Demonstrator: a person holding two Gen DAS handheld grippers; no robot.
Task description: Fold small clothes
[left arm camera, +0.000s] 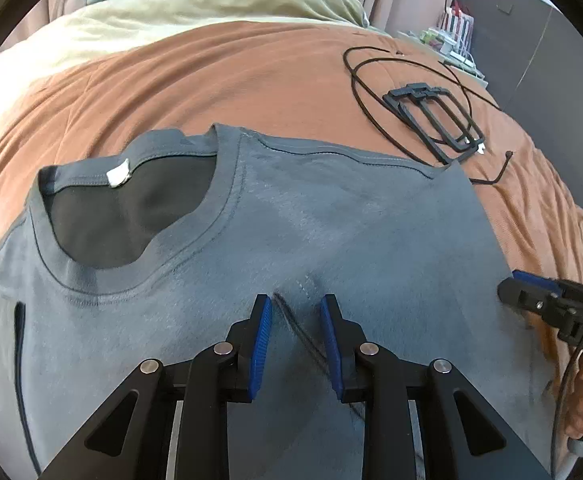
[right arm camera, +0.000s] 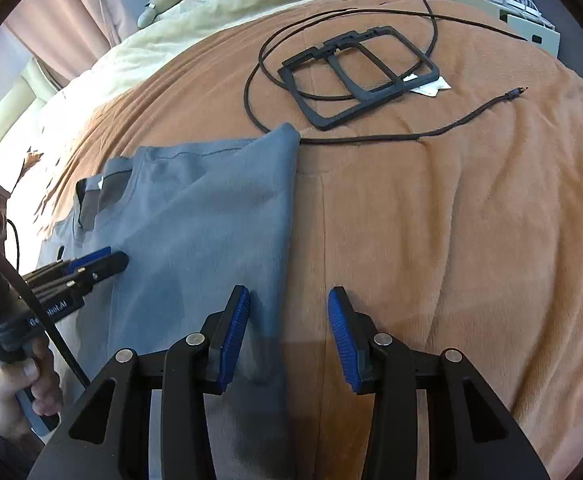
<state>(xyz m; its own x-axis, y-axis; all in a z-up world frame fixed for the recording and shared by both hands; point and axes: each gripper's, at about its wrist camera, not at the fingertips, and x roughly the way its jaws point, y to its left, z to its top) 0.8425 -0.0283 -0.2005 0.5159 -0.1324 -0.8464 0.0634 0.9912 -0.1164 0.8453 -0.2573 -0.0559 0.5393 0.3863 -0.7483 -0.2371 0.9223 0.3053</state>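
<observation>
A bed is filling the room, covered by a fuzzy orange blanket [right arm camera: 451, 220], with a pale green quilt [left arm camera: 195, 12] bunching near pink curtains [right arm camera: 87, 12]. A soft grey T-shirt [left arm camera: 331, 232] is lying flat on the blanket, its ribbed neckline showing a white tag. The left gripper [left arm camera: 296, 320] is sitting with its jaws narrowly apart, a pinched ridge of shirt fabric between them. The right gripper [right arm camera: 289, 320] is straddling the shirt's edge, wider apart, gripping nothing. A black cable [right arm camera: 371, 138] is looping around flat black plastic frames [right arm camera: 355, 76].
</observation>
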